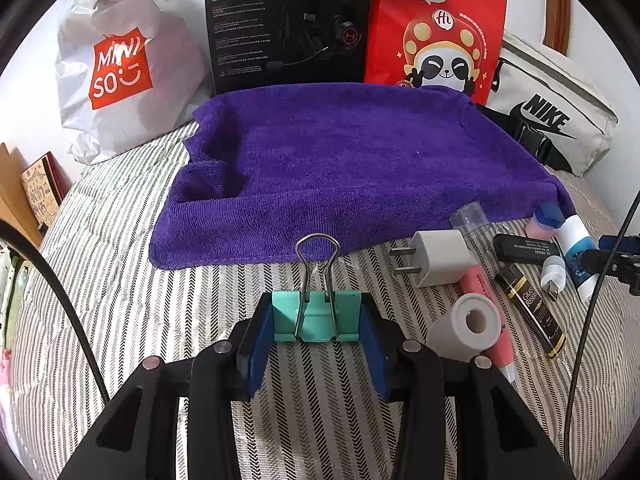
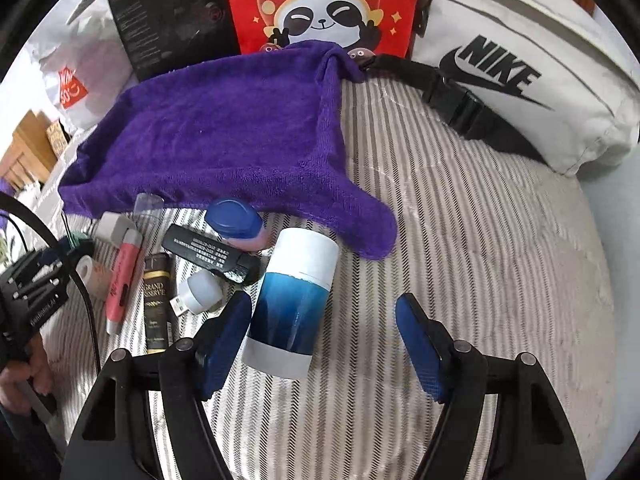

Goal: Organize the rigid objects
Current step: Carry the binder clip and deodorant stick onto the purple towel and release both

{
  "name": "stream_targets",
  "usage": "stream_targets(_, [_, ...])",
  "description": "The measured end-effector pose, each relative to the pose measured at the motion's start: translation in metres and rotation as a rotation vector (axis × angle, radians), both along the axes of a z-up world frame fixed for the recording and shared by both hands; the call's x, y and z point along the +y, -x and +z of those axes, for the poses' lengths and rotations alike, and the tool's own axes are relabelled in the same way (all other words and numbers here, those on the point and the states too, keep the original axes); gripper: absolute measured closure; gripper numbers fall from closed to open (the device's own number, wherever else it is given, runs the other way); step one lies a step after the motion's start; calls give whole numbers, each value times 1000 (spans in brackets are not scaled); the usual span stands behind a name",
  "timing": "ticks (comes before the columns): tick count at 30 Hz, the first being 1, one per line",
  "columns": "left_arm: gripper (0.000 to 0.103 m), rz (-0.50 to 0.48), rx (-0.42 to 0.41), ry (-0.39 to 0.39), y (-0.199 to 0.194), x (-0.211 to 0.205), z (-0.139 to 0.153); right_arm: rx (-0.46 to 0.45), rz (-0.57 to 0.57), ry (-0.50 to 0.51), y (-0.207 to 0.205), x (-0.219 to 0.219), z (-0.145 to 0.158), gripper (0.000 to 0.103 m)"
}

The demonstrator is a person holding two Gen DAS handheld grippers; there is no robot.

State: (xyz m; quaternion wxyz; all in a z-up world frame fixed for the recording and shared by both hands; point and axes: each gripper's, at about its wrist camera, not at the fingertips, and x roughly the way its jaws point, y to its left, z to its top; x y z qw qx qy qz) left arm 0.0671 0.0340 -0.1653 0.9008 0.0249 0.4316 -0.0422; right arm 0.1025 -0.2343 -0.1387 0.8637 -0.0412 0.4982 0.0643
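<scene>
Our left gripper (image 1: 318, 320) clamps the teal metal binder clip (image 1: 316, 316), with the purple terry towel (image 1: 340, 160) straight ahead, while our right gripper (image 2: 324, 344) gapes wide.

both hand-held grippers are black plastic. the left hand-held gripper (image 1: 318, 354) has blue pads (image 1: 256, 356) and silver screws (image 1: 222, 346). the right hand-held gripper (image 2: 324, 344) matches.

Legible text, ahead of the left gripper:
- white plastic bag (image 1: 120, 76), far left: "MINISO" on orange patch.
- red paper bag (image 1: 436, 28), far right: "海底捞", "Hi" logo.
- white waist bag (image 1: 560, 120): "NIKE".
- dark tube (image 1: 532, 308), near right: "GRAND RESERVE".
- black box (image 1: 288, 20): print too small.
</scene>
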Motion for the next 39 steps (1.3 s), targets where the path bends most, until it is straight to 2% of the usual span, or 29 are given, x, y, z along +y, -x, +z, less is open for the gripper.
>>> stream_targets(3, [63,0,0,1,0,0,0,11,19,-1,-6,8,-8,31])
stream_targets(5, [63,0,0,2,0,0,0,15,26,16,-9,14,-14,35])
stream_targets(7, [63,0,0,3,0,0,0,18,43,38,-8,17,-18,56])
stream_targets(9, [63,0,0,2,0,0,0,3,62,70,-4,20,-16,61])
stream_targets(12, [63,0,0,3,0,0,0,-1,61,107,-3,16,-14,63])
stream_targets(17, [63,5,-6,1,0,0,0,-2,25,40,-16,4,-15,63])
stream_targets(28, [64,10,-15,-2,2,-1,0,0,37,-19,-11,-8,-11,66])
stream_targets(37, [64,23,6,-16,13,-3,3,-29,58,-68,-3,-13,6,66])
stream_targets(39, [64,33,4,5,17,-1,6,-36,70,-74,-3,-12,10,66])
